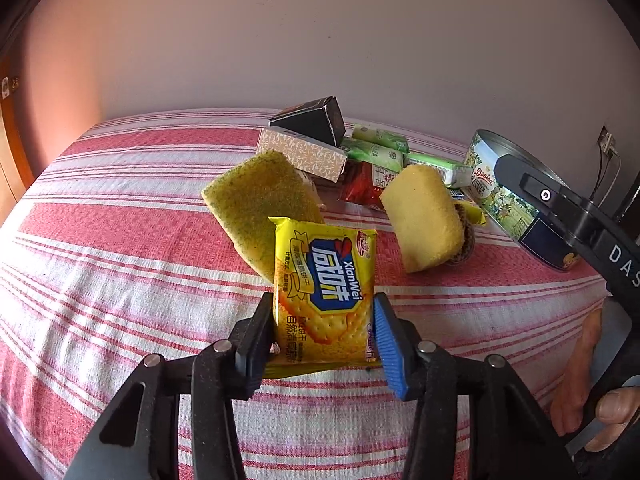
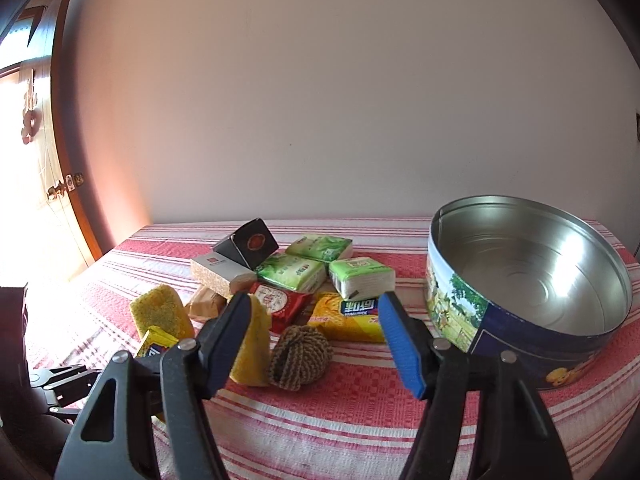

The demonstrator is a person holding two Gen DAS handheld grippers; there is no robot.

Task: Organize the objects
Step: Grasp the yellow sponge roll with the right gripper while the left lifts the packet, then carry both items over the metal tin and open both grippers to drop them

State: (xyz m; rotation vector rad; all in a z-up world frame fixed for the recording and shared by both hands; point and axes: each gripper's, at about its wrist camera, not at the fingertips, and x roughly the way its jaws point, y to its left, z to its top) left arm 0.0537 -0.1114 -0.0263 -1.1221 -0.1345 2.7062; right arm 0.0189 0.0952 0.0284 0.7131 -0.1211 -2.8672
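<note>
The left tool is clenching a yellow cracker packet between its pads, above the striped cloth covering the worktop. The right tool is standing released, with nothing gripped, a yellow sponge and a brown scrubber just beyond it. Farther back, boxes and green tissue packs are lying piled mid-worktop. The open tin is sitting toward the right edge.

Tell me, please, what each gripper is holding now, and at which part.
The left gripper holds the yellow cracker packet by the two side edges of its lower half. The right gripper holds nothing; its jaws stand open.
</note>
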